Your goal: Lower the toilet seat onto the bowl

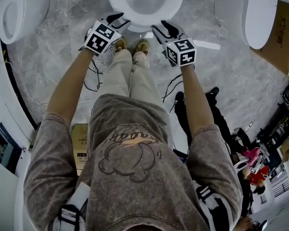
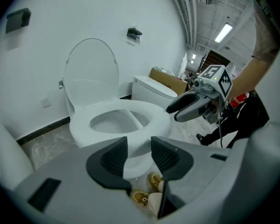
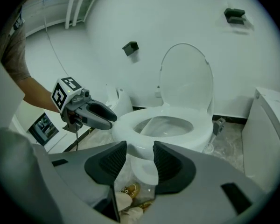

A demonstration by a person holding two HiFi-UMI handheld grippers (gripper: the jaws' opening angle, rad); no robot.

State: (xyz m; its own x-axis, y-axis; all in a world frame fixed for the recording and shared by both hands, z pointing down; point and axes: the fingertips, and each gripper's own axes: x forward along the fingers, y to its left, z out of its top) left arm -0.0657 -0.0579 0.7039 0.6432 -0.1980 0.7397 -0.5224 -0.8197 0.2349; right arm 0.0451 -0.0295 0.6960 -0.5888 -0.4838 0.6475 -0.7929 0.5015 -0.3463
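Note:
The white toilet (image 1: 145, 14) stands at the top of the head view. Its seat ring (image 2: 151, 113) (image 3: 196, 129) lies flat on the bowl, and the lid (image 2: 91, 69) (image 3: 186, 76) stands upright against the wall. My left gripper (image 1: 119, 19) (image 2: 139, 154) hovers at the bowl's front left edge, open, with nothing between its pads. My right gripper (image 1: 161, 29) (image 3: 140, 158) hangs at the front right edge, also open and empty. Each gripper shows in the other's view, the right gripper (image 2: 191, 107) and the left gripper (image 3: 95, 115), beside the rim and apart from it.
The person's tan shoes (image 1: 132, 46) stand just in front of the bowl. Other white toilets flank it at left (image 1: 12, 13) and right (image 1: 253, 13). A cardboard box (image 1: 282, 37) sits far right. Black cables (image 1: 94, 78) and dark bags (image 1: 216, 114) lie on the marble floor.

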